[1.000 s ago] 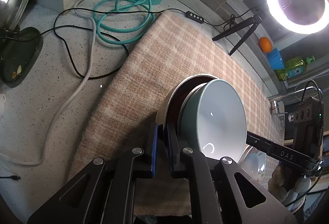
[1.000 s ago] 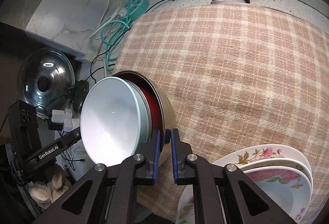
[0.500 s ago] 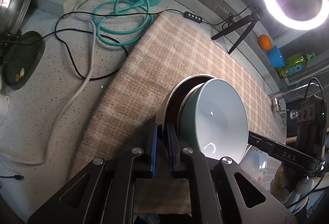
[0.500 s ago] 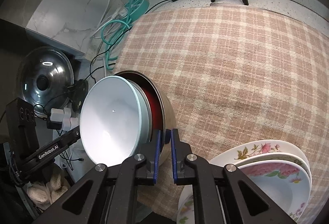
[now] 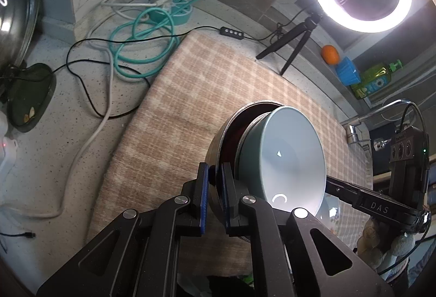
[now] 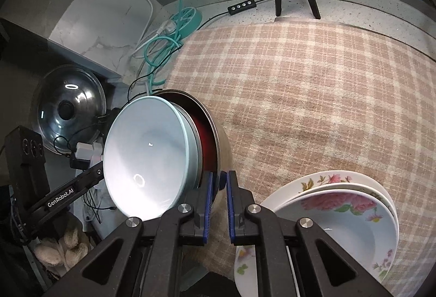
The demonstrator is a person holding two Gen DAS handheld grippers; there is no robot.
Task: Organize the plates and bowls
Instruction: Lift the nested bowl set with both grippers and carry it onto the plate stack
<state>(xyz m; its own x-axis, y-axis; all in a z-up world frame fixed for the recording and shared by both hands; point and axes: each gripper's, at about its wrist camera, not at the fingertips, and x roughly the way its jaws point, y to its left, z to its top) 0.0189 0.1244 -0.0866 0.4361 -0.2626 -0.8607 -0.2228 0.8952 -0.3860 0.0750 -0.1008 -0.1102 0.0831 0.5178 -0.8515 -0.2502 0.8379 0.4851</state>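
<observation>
Here, both grippers carry one nested stack of bowls above the checked cloth (image 6: 313, 84). The left gripper (image 5: 215, 188) is closed on the rim of the steel bowl (image 5: 215, 144), one blue pad outside the wall and one inside; the right gripper (image 6: 218, 188) pinches the opposite rim of the same bowl in the same way, with only the thin wall between its pads. Gripping at two opposite points is likely what keeps the stack from swinging — a single pinch would let it pivot. The stack is tilted: a red bowl (image 6: 203, 139) sits inside the steel one, and the pale blue bowl (image 6: 144, 158) rests innermost, its mouth facing away from the cloth. A pile of floral plates (image 6: 340, 215) lies at the near edge of the cloth, just beside the right gripper — plates already grouped, judging by the layout. The bowls appear bound for a place of their own on the cloth.
</observation>
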